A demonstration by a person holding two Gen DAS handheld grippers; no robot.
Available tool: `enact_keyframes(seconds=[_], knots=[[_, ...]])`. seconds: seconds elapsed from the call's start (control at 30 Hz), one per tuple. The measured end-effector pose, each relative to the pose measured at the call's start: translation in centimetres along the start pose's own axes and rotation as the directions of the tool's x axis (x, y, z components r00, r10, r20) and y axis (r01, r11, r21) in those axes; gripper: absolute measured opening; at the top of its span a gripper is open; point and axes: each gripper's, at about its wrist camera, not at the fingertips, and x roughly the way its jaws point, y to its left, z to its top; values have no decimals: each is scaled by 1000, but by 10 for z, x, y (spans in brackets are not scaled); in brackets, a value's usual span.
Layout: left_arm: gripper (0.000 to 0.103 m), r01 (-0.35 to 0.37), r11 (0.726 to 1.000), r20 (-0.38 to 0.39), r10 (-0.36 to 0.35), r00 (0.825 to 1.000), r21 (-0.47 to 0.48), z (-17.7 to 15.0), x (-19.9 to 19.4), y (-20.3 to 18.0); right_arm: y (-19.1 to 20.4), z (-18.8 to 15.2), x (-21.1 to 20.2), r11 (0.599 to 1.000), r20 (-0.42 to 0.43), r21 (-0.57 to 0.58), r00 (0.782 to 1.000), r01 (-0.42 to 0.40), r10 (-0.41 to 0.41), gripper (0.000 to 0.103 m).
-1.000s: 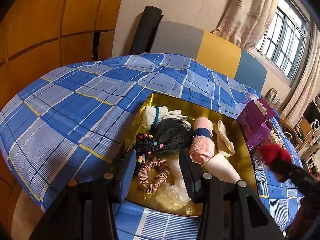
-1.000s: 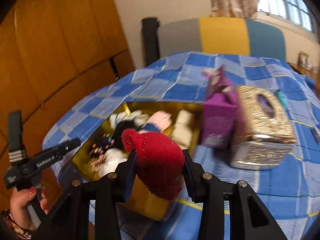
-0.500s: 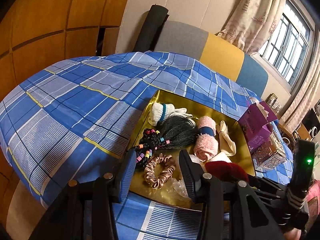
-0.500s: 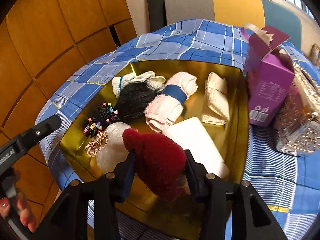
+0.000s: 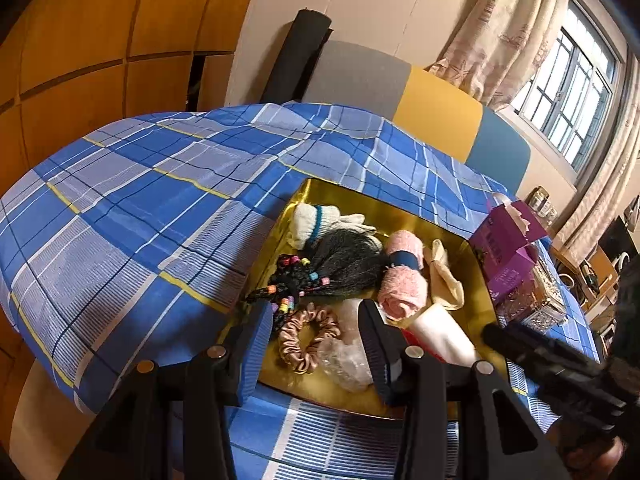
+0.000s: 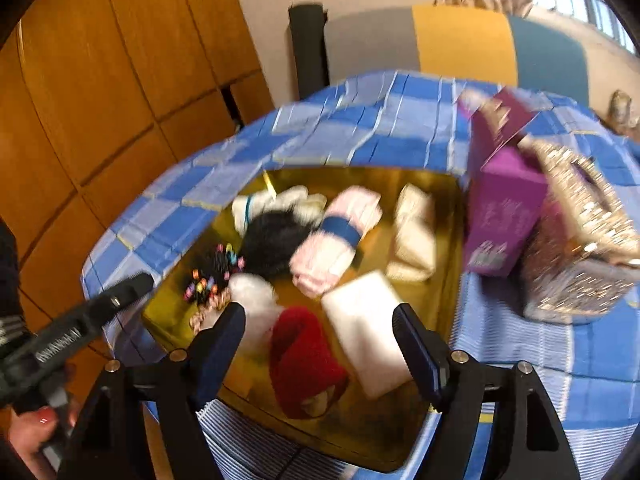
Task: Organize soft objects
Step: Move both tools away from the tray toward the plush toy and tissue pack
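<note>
Bed (image 5: 152,200): covered by a blue plaid sheet; carries everything listed below.

Gold tray (image 6: 444,216): shallow, square, on the near right part of the bed.

Glitter box (image 6: 580,248): right of the tray, touching the purple carton (image 6: 504,216).

White block (image 6: 368,332): in the tray's near right area.

Pink towel roll (image 6: 336,240): blue band round its middle; mid-tray.

Black wig (image 5: 344,256): left of the pink roll, braids with coloured beads trailing nearward.

Red knit item (image 6: 304,360): lying on the tray floor at the near edge, between clear plastic wrap (image 5: 348,356) and the white block. It rests below the right tool's fingers, free of both.

Cream cloth (image 6: 416,236): folded, far right in the tray.

White gloves (image 5: 316,220): far left corner.

Pink scrunchie (image 5: 308,336): near left, beside the wrap.

Right tool (image 6: 320,344): jaws have just been opening; now wide, gripping nothing.

Left tool (image 5: 316,340): partly open, empty, hovering over the scrunchie.
</note>
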Motion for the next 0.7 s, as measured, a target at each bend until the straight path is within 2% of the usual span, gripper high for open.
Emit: enact_keyframes(seconds=[0.17,0.4,0.7], knots=[[45,26,1000,-10,-26,1000,16,-3,1,-13,-12,8,-28,1000,66,22,998,11,-13,79],[45,68,996,-48,-65,997,59,-13,8,-39,-34,5,-52,997,101,70,994,30,-37,79],[45,166,975,-109,-150,983,150,-27,10,-89,-97,-15,-84,981,118,159,984,112,-131,79]])
